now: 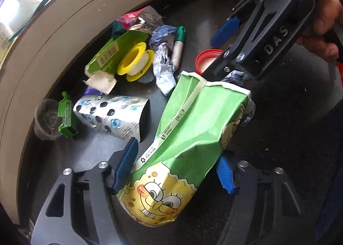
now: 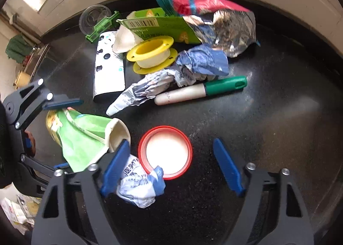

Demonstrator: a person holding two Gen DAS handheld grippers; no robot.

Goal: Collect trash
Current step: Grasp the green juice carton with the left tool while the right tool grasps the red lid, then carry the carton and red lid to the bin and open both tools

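Here the crushed green cartoon paper cup (image 1: 193, 137) is lying on its side on the dark tabletop (image 2: 278, 116), and the left gripper (image 1: 171, 177) is set astride its base so that it can be taken up as trash. Its blue pads (image 1: 125, 167) stand on either flank of the cup; whether they are already pressing cannot be told for certain, though the cup wall looks pinched between them, so it is judged as clasped. At the cup's open rim the right gripper (image 2: 173, 167) is brought down with its jaws apart and nothing clamped: the red-rimmed lid (image 2: 165, 152) sits between its pads, and a crumpled blue-and-white wrapper (image 2: 139, 185) is touching the near pad, so one of these is probably being lined up for a grasp. Beyond the cup more litter is spread: a green-capped marker (image 2: 201, 90), a yellow tape spool (image 2: 152, 56), a green carton (image 2: 158, 28), a foil snack bag (image 2: 214, 19) and a clear plastic cup (image 2: 94, 17).
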